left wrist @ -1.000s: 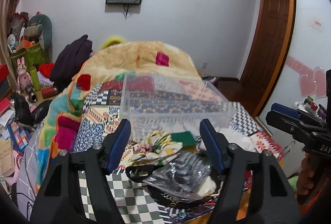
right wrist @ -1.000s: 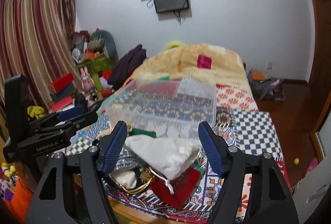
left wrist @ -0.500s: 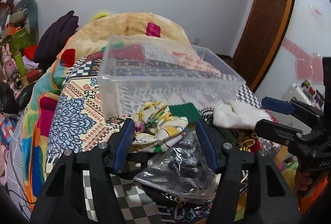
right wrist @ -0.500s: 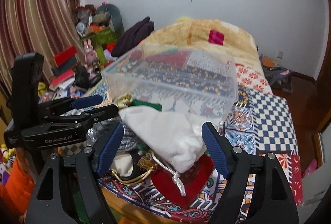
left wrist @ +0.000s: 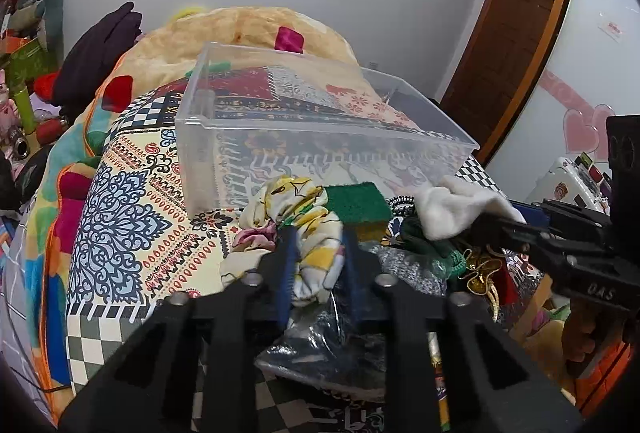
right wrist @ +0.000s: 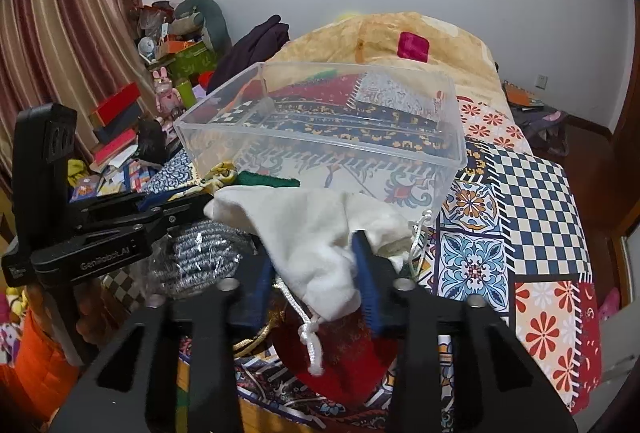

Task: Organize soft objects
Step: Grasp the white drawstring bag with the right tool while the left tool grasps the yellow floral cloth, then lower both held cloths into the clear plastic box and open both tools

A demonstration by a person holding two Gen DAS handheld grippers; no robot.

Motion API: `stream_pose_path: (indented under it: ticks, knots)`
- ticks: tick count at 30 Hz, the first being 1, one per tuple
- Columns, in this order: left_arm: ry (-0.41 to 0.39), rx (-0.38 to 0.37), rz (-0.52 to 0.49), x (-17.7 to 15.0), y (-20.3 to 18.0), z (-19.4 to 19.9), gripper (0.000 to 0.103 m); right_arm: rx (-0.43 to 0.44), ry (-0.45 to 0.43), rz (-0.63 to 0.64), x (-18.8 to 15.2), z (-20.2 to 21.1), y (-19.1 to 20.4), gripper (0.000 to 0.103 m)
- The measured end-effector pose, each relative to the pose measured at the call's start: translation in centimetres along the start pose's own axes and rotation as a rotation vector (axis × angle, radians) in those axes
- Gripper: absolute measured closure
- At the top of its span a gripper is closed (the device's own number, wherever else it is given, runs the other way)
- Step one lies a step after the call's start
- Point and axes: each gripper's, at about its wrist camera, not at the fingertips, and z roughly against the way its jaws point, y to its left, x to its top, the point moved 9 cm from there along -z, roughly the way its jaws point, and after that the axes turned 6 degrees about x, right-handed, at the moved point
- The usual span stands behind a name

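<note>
A pile of soft things lies on the patterned bedspread in front of a clear plastic bin [left wrist: 320, 129] [right wrist: 320, 137]. My left gripper [left wrist: 318, 245] is shut on a yellow floral cloth [left wrist: 312, 217], beside a green sponge [left wrist: 358, 203]. My right gripper [right wrist: 316, 265] is shut on a white drawstring pouch [right wrist: 312, 233], which also shows in the left wrist view [left wrist: 456, 205]. A bagged grey knit item [right wrist: 196, 253] and a red pouch [right wrist: 344, 365] lie under the grippers.
The bin holds nothing and stands just behind the pile. A beige quilt [right wrist: 384, 33] is heaped at the head of the bed. Boxes and toys [right wrist: 132, 105] crowd the left side. A wooden door [left wrist: 508, 33] is at the right.
Both grippers moved forward and down into the pile. The left one closed on the floral cloth and the right one closed on the white pouch.
</note>
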Motion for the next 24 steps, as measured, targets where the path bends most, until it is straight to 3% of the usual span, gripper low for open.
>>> stream_pose_path:
  ticks: [6, 14, 24]
  knots:
    - [-0.023, 0.003, 0.012, 0.3, 0.3, 1.0, 0.095, 0.002, -0.054, 0.017, 0.7, 1.2, 0.6, 0.087]
    - [-0.129, 0.008, 0.030, 2.7, 0.5, 5.1, 0.096, 0.027, -0.131, -0.003, 2.4, 3.4, 1.0, 0.088]
    - [-0.244, 0.014, 0.020, 7.1, -0.3, 8.5, 0.096, -0.021, -0.219, 0.026, 6.0, 5.6, 1.1, 0.089]
